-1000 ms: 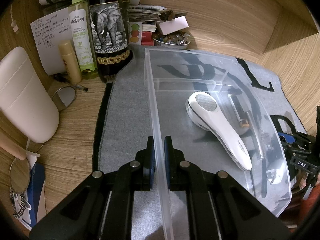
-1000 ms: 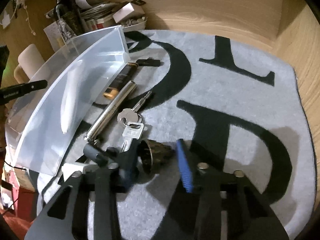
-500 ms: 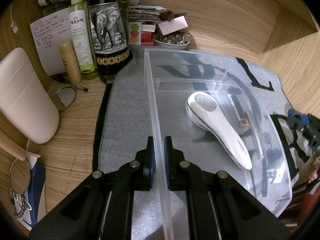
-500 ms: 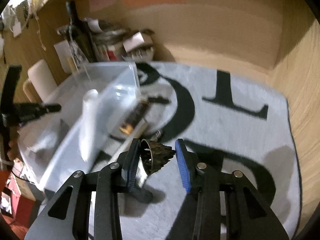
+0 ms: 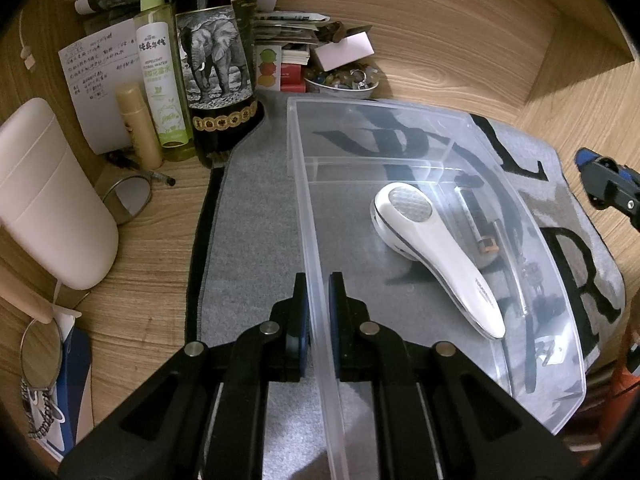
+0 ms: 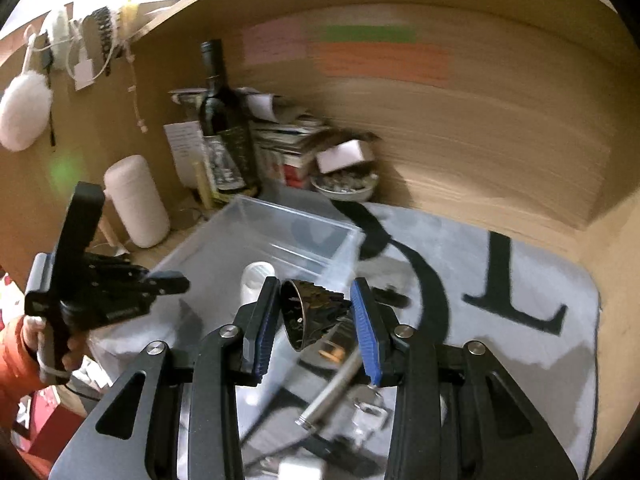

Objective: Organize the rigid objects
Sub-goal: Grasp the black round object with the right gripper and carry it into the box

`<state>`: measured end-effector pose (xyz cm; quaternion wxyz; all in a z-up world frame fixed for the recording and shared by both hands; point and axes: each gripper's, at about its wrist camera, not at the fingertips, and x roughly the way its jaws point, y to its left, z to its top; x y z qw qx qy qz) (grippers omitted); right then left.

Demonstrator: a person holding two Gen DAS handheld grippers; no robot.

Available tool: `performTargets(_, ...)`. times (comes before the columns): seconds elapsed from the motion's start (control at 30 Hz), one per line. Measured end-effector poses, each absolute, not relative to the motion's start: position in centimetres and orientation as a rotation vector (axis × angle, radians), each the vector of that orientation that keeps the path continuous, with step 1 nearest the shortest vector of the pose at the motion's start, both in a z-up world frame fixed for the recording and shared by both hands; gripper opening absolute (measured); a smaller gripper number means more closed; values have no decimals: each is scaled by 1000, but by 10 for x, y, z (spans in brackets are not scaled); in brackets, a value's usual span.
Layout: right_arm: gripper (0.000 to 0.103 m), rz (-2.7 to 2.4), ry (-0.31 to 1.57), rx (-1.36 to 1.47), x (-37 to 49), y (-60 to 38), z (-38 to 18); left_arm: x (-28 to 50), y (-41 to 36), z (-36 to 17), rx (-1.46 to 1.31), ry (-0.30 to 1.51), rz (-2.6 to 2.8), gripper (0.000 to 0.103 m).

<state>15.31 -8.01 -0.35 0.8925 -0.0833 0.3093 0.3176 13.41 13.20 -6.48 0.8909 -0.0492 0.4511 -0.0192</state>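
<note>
The left gripper [image 5: 318, 300] is pinching the near wall of the clear bin [image 5: 400, 116], one pad on each side of the plastic, jaws nearly together. The bin is sitting on a grey mat [image 5: 256, 216] with big black letters, and a white handheld device [image 5: 436, 256] is lying on the bin floor, head toward the back. Seen through the far wall, a dark stick with an orange end [image 5: 478, 228] and a metal rod [image 5: 510, 264] are lying on the mat just beside the bin.

The right gripper [image 6: 316, 316] is holding a dark, shiny cone-shaped thing [image 6: 312, 312] between its blue pads, jaws at a narrow gap, raised over the bin's right side. Below it the rod, keys [image 6: 368, 408] and a white plug [image 6: 300, 472] are lying blurred on the mat.

Behind the bin a bottle with an elephant label [image 5: 216, 64], a green spray bottle [image 5: 160, 76], a small cream tube [image 5: 138, 124], a stack of papers [image 5: 292, 28] and a bowl of trinkets [image 5: 344, 80] are crowding the back corner. A white rounded container [image 5: 44, 200] and a small round mirror [image 5: 128, 198] are standing to the left on the wooden desk [image 5: 132, 292]. Wood panels are closing in the back and right side, with coloured notes [image 6: 380, 56] stuck on the back panel. A hand in an orange sleeve [image 6: 16, 360] is gripping the left tool's handle.
</note>
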Motion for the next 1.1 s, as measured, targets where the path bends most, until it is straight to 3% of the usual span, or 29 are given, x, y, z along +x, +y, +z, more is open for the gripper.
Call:
performTargets(0.73, 33, 798, 874, -387, 170, 2, -65, 134, 131, -64, -99, 936, -40, 9)
performTargets(1.1, 34, 793, 882, -390, 169, 1, -64, 134, 130, -64, -99, 936, -39, 9)
